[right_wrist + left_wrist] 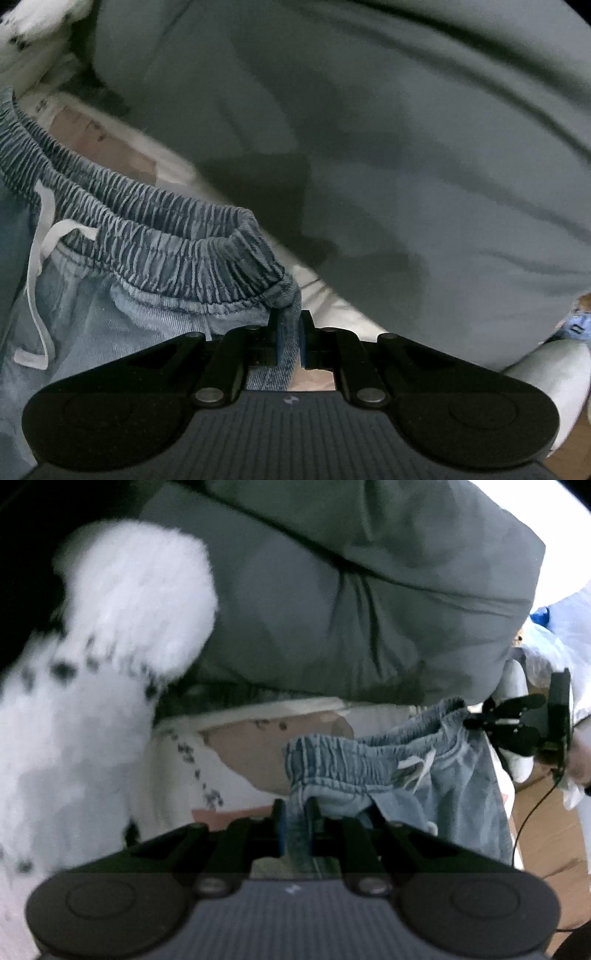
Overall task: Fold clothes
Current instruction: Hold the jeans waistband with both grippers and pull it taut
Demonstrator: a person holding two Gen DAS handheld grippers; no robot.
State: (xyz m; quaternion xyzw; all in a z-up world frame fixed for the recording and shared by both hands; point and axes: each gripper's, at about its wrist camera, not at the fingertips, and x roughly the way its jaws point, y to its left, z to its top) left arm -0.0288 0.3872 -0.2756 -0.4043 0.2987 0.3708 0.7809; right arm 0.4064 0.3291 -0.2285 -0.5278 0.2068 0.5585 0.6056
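Note:
Light-blue denim pants (424, 775) with a gathered elastic waistband and a white drawstring (417, 766) hang stretched between my two grippers above the bed. At the bottom of the left wrist view, my left gripper (295, 808) is shut on one end of the waistband. My right gripper (471, 722) is at the far right, pinching the other end. In the right wrist view, my right gripper (290, 321) is shut on a fold of the waistband (147, 236). The drawstring (40, 236) dangles at the left.
A bulky grey duvet (369, 590) fills the back and looms close behind the pants (406, 147). A white fluffy throw with black spots (110, 627) lies at the left. Below is a white and pink bed sheet (251, 753). A brown floor (546, 830) shows at the right.

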